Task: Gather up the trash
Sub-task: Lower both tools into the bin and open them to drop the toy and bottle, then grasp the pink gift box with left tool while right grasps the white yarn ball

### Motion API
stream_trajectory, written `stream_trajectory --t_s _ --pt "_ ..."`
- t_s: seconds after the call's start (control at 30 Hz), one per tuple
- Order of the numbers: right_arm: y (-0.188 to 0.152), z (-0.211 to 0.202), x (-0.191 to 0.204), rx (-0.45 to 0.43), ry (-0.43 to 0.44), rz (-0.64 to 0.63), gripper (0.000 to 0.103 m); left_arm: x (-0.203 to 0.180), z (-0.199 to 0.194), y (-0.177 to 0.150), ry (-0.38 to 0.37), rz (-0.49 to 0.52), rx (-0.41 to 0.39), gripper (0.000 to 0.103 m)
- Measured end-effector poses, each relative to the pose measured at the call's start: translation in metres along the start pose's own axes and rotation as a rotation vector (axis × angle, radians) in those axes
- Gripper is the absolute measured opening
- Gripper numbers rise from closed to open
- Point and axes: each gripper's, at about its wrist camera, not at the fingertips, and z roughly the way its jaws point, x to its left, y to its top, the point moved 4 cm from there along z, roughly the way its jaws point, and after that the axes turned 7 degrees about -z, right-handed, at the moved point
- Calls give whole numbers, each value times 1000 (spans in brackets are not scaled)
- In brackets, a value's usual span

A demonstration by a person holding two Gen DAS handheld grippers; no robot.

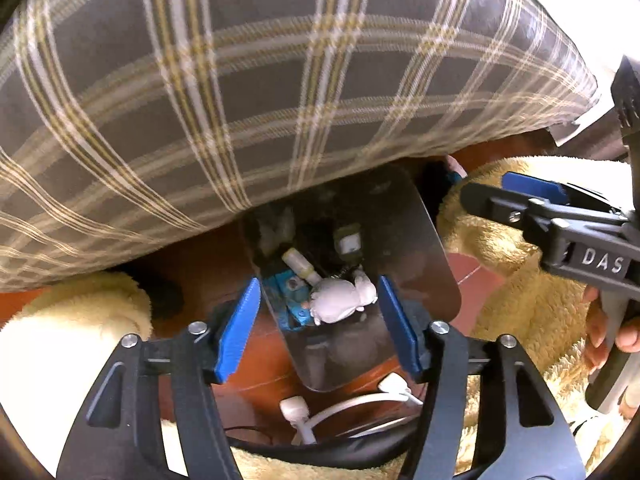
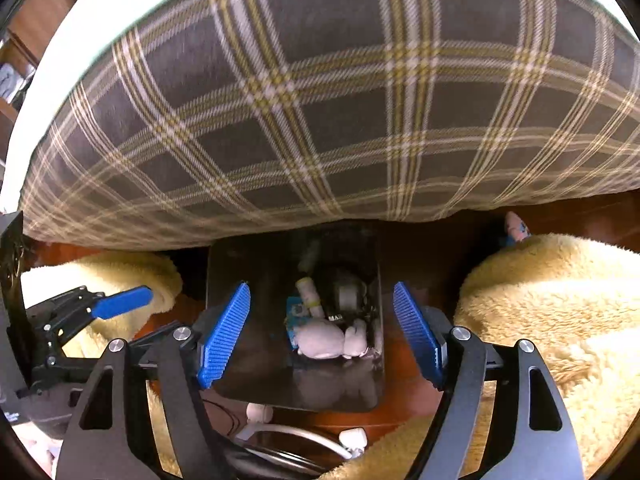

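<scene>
A dark open bin [image 1: 424,256] [image 2: 248,276] stands on the floor against a plaid bed edge. Inside lie crumpled white tissue [image 1: 340,300] [image 2: 324,342], a small pale bottle [image 1: 300,266] [image 2: 309,294], a blue wrapper [image 1: 286,290] [image 2: 295,308] and a dark packet [image 1: 349,246] [image 2: 347,294]. My left gripper [image 1: 318,328] is open and empty above the bin's near rim; it also shows in the right wrist view [image 2: 120,302]. My right gripper [image 2: 320,336] is open and empty above the bin; in the left wrist view it [image 1: 516,196] sits to the right.
The plaid bedcover [image 1: 280,100] [image 2: 340,120] overhangs the bin's far side. Fluffy cream slippers [image 1: 520,280] [image 2: 560,320] flank the bin on the red-brown floor [image 1: 208,264]. White chargers and cables [image 1: 340,404] [image 2: 304,432] lie in front of the bin.
</scene>
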Motion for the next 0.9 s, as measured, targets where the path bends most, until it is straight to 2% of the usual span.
stream_trajectory --t_s 0.17,0.23,0.5,0.63,0.9 --pt "14 -35 -7 -98 -14 -4 89 3 -31 10 45 32 -85 74" --pt "20 -51 -8 -140 -15 -15 90 1 -47 14 19 41 -112 79" --pt "68 -113 -4 -294 -51 -88 96 0 -120 44 20 76 -282 82" --pt "99 -126 -3 -343 -86 -125 96 8 -142 65 53 79 -352 83" --pt "165 -115 -8 -361 -53 -91 96 31 -160 122 84 29 -414 83"
